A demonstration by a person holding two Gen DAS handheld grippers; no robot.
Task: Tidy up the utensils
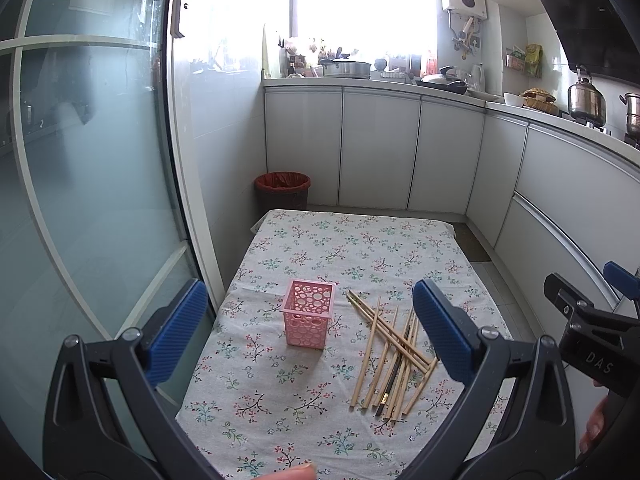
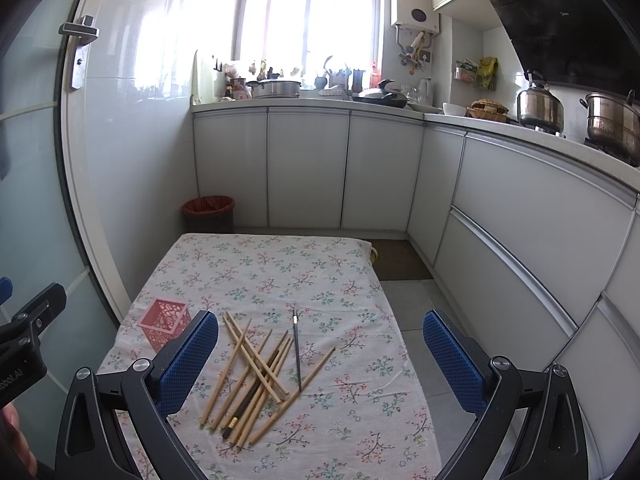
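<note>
Bright daylight, window (image 2: 308,20) blown out (glare), soft shadows, fisheye-bent edges

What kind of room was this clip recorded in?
A home kitchen, most likely. White cabinets run under a counter crowded with pots, a kettle sits beside a large pot under a range hood, and a water heater hangs by the window.

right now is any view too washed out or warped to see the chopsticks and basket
No. In the left wrist view the window is blown out and the cabinets bow from fisheye, yet the chopsticks and basket are sharp. In the right wrist view the window glares too; the chopsticks are clear, the basket partly hidden behind a finger.
</note>
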